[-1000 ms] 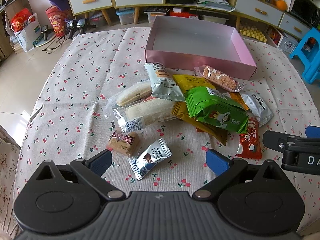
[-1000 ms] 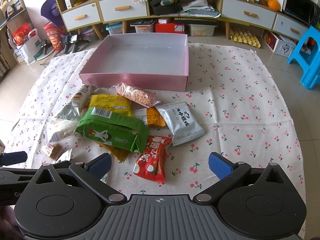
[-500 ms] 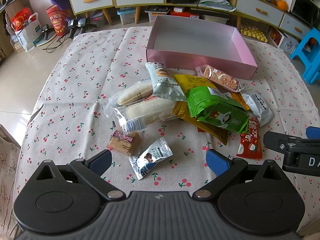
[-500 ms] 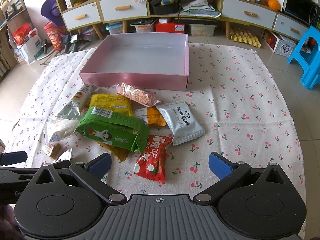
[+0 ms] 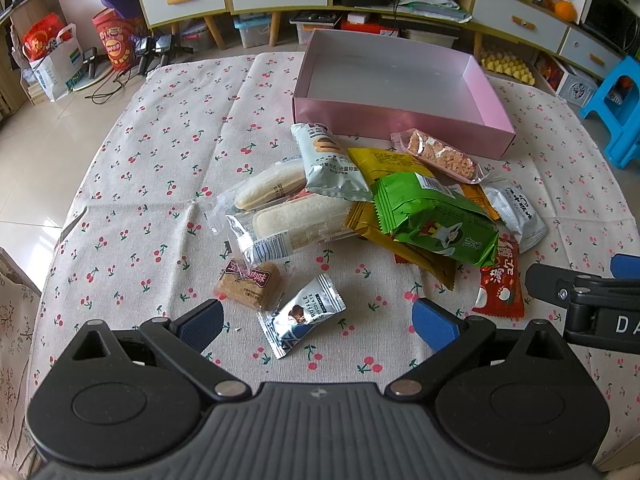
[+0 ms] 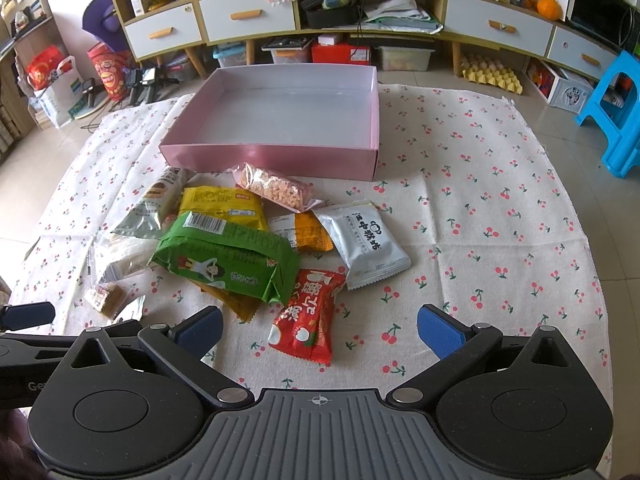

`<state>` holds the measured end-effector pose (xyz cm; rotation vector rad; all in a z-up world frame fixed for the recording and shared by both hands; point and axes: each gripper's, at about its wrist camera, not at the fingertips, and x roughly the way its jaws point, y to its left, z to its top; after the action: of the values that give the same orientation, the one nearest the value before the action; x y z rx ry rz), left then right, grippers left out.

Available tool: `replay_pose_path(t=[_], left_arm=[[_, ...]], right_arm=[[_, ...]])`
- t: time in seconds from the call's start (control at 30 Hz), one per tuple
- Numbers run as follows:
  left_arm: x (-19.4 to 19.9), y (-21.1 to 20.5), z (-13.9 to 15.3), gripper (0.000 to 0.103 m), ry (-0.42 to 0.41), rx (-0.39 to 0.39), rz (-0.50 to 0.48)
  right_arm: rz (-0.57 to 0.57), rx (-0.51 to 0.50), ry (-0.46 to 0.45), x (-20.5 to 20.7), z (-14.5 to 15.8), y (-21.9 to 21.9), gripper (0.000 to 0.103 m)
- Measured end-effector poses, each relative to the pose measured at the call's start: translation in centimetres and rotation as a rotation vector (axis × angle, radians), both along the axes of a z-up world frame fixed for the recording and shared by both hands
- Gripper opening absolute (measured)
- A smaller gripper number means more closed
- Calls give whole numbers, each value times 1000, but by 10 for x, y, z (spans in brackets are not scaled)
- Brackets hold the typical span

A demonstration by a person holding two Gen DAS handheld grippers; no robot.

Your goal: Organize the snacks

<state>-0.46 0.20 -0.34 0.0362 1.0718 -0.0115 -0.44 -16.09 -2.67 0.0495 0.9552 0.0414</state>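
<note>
Several snack packets lie in a heap on the cherry-print cloth [image 5: 152, 184] in front of an empty pink box [image 5: 400, 120], which also shows in the right wrist view [image 6: 272, 156]. My left gripper [image 5: 318, 322] is open, just short of a silver chocolate packet [image 5: 304, 314] and a brown biscuit packet [image 5: 248, 282]. My right gripper [image 6: 320, 330] is open, with a red packet [image 6: 308, 316] between its fingers on the cloth. A green packet [image 6: 228, 258] tops the heap, beside a white packet [image 6: 366, 242].
Low cabinets with drawers [image 6: 248, 14] stand beyond the table. A blue stool [image 6: 616, 116] is at the right. Bags [image 5: 52, 56] sit on the floor at the left. Bare cloth lies right of the heap [image 6: 500, 220].
Both views have crept slightly; the snacks and the box have not moved. Both grippers stay open.
</note>
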Motion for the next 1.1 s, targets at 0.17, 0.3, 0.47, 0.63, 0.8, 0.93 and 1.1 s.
replay_pose_path(t=[0.17, 0.3, 0.47, 0.63, 0.8, 0.93, 1.1], left_arm=[[0, 0, 0, 101, 1, -1, 0], [0, 3, 1, 101, 2, -9, 4], [3, 6, 4, 101, -6, -5, 11], [6, 13, 10, 101, -23, -1, 28], [10, 20, 22, 101, -42, -11, 37], [14, 26, 35, 102, -77, -18, 41], [18, 29, 42, 103, -136, -8, 13]], right_arm=[[0, 1, 2, 0, 0, 0, 103], [0, -1, 3, 1, 0, 1, 103], [-9, -6, 8, 5, -1, 0, 103], [-18, 4, 3, 8, 3, -2, 103], [-25, 14, 3, 13, 7, -4, 103], [-32, 38, -14, 16, 16, -6, 103], [9, 68, -91, 18, 31, -6, 103]])
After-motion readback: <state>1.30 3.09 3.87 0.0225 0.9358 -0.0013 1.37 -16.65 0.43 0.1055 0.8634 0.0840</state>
